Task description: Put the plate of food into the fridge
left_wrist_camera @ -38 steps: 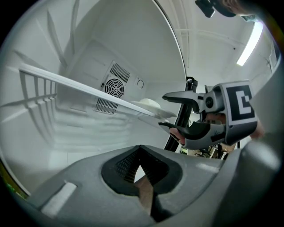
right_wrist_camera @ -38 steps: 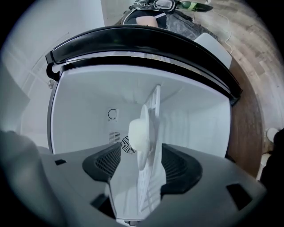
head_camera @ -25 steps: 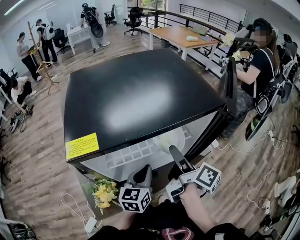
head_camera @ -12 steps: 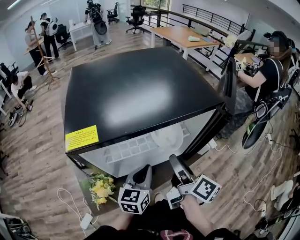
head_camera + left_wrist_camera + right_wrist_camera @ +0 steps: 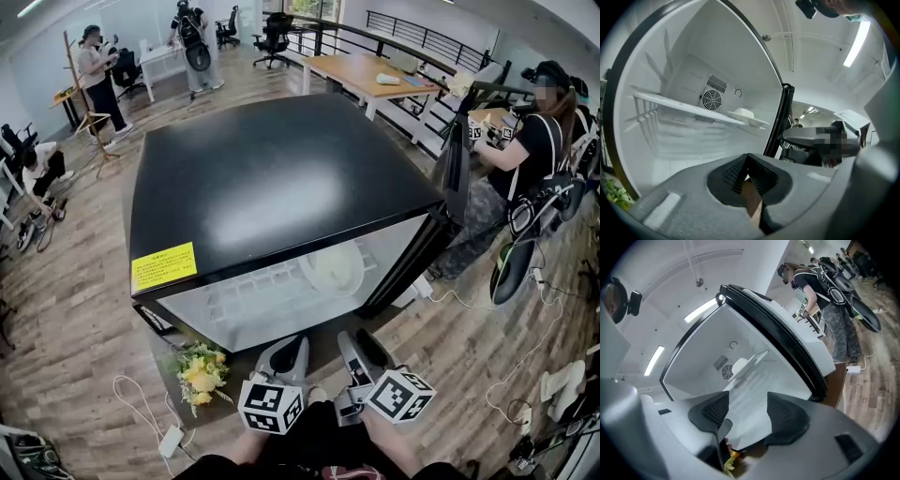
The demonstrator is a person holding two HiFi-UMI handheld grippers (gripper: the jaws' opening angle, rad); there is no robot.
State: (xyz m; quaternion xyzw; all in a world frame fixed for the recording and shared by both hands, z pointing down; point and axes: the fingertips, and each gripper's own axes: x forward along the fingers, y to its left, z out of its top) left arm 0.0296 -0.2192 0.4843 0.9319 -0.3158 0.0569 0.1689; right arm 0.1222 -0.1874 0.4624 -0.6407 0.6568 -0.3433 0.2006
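One plate (image 5: pixel 336 272) sits on one shelf (image 5: pixel 684 107) in one open fridge (image 5: pixel 272 178); the left gripper (image 5: pixel 747 161) has jaws together, the right gripper (image 5: pixel 743 413) has jaws apart though just closing, both empty.

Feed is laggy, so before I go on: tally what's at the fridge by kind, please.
Fridge: 1
Plate: 1
Flower bunch: 1
Yellow sticker: 1
Grippers: 2, left gripper and right gripper, whose jaws have just been closing, nothing between them
Total: 6
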